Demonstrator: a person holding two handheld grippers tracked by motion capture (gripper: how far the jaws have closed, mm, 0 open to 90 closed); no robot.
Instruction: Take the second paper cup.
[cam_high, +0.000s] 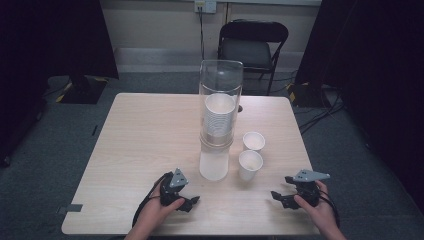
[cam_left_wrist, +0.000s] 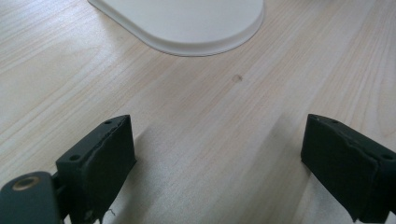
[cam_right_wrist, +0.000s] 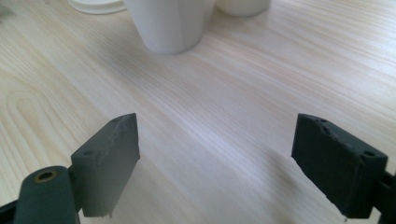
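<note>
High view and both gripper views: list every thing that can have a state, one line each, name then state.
Left tongs: open, empty, low over the table.
Right tongs: open, empty, low over the table.
Clear tube: upright, holding a stack of cups.
Cup stack: nested, mouths up, inside the tube.
Near paper cup: upright, empty, loose on the table.
Far paper cup: upright, empty.
Folding chair: unfolded, unoccupied.

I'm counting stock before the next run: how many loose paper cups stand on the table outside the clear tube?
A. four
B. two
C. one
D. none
B: two loose paper cups, one behind the other, stand upright on the table just right of the clear tube, which holds the stacked cups.
</note>
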